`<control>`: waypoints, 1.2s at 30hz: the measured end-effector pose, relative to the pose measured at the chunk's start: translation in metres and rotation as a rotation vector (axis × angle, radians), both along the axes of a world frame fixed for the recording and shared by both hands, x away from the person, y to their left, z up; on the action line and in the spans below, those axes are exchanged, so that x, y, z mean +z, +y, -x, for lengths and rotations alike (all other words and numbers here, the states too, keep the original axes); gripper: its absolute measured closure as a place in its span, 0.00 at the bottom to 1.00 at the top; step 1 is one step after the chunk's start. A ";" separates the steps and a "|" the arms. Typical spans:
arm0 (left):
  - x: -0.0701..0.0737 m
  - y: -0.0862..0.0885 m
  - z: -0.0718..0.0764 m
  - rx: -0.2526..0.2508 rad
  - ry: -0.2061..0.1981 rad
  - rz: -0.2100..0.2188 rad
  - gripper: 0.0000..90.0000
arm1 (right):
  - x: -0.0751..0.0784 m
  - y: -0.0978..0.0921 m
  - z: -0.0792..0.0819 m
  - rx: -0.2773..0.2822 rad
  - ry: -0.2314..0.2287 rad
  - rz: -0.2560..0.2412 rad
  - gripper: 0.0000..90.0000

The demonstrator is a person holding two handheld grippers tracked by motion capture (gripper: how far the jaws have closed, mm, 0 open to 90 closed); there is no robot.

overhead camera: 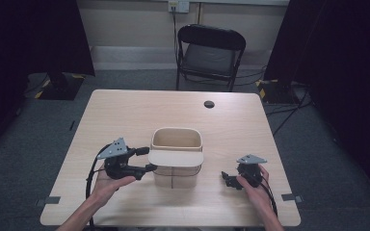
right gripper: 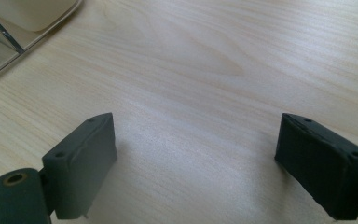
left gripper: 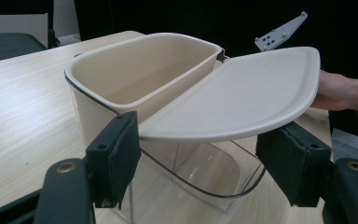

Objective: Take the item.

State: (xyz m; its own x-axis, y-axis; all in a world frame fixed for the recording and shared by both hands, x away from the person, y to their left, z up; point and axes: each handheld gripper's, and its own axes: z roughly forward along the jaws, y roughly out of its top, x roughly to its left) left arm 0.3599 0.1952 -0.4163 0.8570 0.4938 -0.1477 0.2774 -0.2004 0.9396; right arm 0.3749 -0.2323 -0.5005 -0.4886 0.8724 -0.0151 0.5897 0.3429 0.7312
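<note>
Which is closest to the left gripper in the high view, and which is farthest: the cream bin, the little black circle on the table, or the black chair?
From the left gripper:
1. Cream bin, right beside it at the table's middle.
2. Black circle, farther back on the table, toward the far edge.
3. Black chair, on the floor beyond the table.

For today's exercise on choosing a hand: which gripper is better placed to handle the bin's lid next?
Left. The left gripper is open with its jaws on either side of the lid edge on the bin. The right gripper is open over bare table, apart from the bin.
</note>
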 end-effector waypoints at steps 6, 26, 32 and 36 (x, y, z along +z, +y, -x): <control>0.002 0.000 0.000 0.000 -0.010 0.004 0.34 | 0.000 0.000 0.000 0.001 0.000 0.001 0.13; 0.011 -0.003 -0.006 -0.024 -0.010 0.007 0.34 | 0.000 0.000 0.000 0.000 0.000 0.000 0.13; 0.011 -0.004 -0.006 -0.026 -0.006 0.004 0.35 | 0.000 0.000 0.000 0.001 0.000 0.001 0.13; 0.011 -0.007 -0.009 -0.033 0.001 0.005 0.36 | 0.000 0.000 0.000 0.000 0.000 0.000 0.13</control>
